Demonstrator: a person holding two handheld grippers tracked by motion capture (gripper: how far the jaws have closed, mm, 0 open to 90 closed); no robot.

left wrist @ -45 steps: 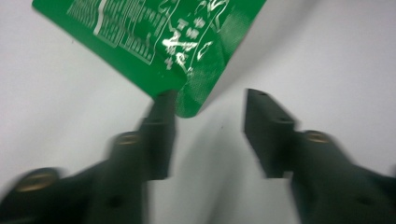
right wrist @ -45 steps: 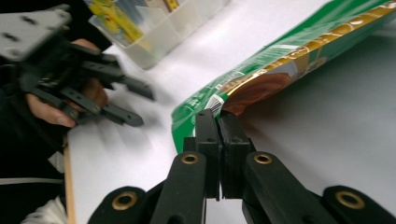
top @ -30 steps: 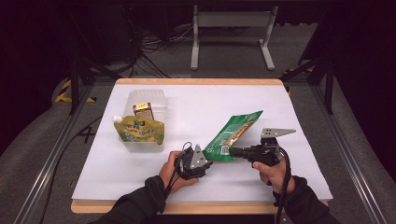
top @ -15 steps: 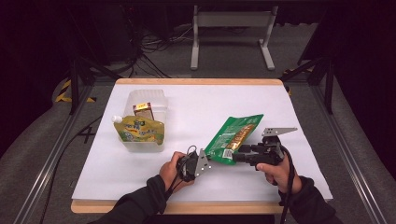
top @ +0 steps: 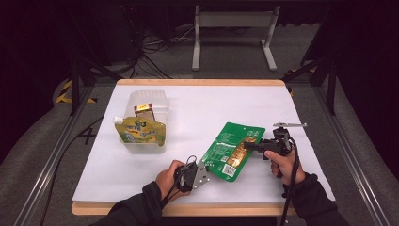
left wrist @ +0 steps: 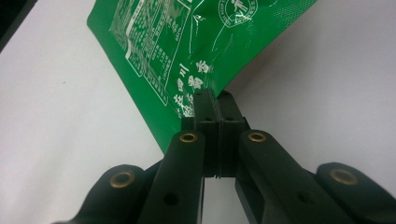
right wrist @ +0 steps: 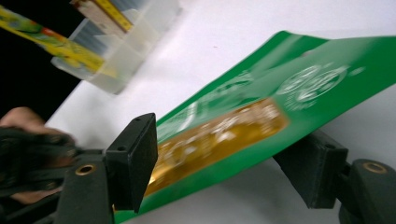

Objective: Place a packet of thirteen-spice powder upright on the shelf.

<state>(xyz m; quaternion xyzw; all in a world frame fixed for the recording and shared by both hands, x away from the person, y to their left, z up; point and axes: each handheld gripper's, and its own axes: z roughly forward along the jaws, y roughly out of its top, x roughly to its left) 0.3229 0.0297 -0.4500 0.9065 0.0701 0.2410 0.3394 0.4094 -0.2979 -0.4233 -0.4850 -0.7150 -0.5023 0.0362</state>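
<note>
A green pouch (top: 233, 148) with a gold panel lies slanted near the table's front. My left gripper (top: 208, 165) is shut on its near corner; in the left gripper view the jaws (left wrist: 216, 100) meet flat on the green pouch's (left wrist: 187, 46) edge. My right gripper (top: 245, 146) reaches in from the right and is open. In the right gripper view the pouch (right wrist: 261, 112) passes between the spread jaws (right wrist: 224, 163) with a gap on each side. These jaws opened wide and have just been closing slightly.
A clear plastic tub (top: 146, 101) stands at the back left of the white table (top: 197, 108) with a small carton (top: 143, 111) in it. A yellow-green spout pouch (top: 140, 133) leans on its front. The table's wooden front edge (top: 188, 208) is close to both hands.
The left jaws have shut on the pouch's near corner. The right gripper has let go of the pouch, opened, and moved a little lower at its right edge.
</note>
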